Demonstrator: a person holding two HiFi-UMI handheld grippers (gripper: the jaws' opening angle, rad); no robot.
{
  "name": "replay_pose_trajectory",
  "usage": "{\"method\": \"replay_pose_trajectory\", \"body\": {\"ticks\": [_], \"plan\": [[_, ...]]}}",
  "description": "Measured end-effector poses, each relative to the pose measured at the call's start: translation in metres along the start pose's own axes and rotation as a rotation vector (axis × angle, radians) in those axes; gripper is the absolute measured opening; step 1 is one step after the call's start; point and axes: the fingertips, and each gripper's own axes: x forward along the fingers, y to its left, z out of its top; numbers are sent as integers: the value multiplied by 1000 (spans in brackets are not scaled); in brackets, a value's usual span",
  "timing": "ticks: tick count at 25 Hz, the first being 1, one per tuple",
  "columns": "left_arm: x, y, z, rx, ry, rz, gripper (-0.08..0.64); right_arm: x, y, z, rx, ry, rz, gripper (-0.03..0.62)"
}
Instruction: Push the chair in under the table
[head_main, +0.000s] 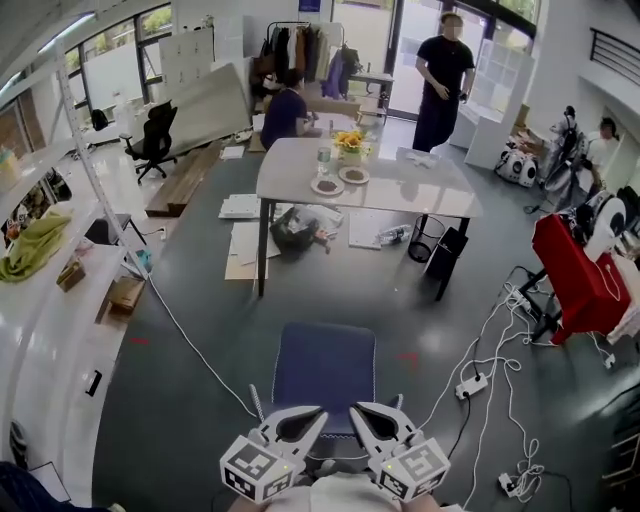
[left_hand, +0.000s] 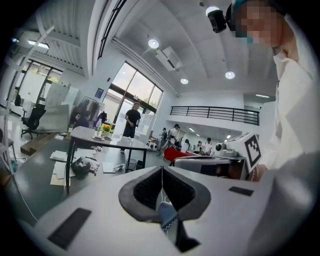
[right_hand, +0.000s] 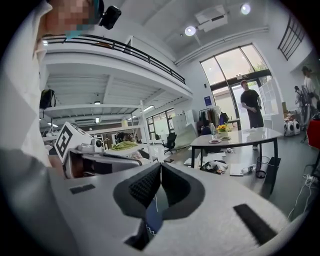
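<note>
Currently both shut, holding nothing: left gripper (head_main: 300, 425) and right gripper (head_main: 375, 425) sit side by side at the near edge of the chair (head_main: 325, 362), probably closed for pushing. Chair is well apart from the far counter (head_main: 400, 190).

Reads dark blue on the chair seat (head_main: 325, 365) and pale grey on the table top (head_main: 420, 185). Shows black-and-white square markers on the white left gripper (head_main: 312, 416) and right gripper (head_main: 362, 413), red on the cloth (head_main: 580, 270), yellow in the flowers (head_main: 350, 140).

The scene is viewed steeply downward from head height. The gripper views are aimed nearly level; the distant table (head_main: 420, 190) is shared.
</note>
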Motion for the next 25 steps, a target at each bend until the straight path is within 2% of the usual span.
{"method": "replay_pose_trajectory", "body": {"ticks": [6, 12, 17, 25], "plan": [[15, -13, -1, 34, 17, -2, 15, -9, -8, 4, -15, -18, 22, 3], [24, -18, 10, 44, -8, 36, 15, -26, -27, 4, 3, -32, 16, 3], [27, -20, 8, 44, 10, 67, 15, -33, -35, 0, 23, -28, 21, 3], [30, -17, 9, 85, 45, 30, 17, -22, -22, 3, 15, -35, 55, 3]]}}
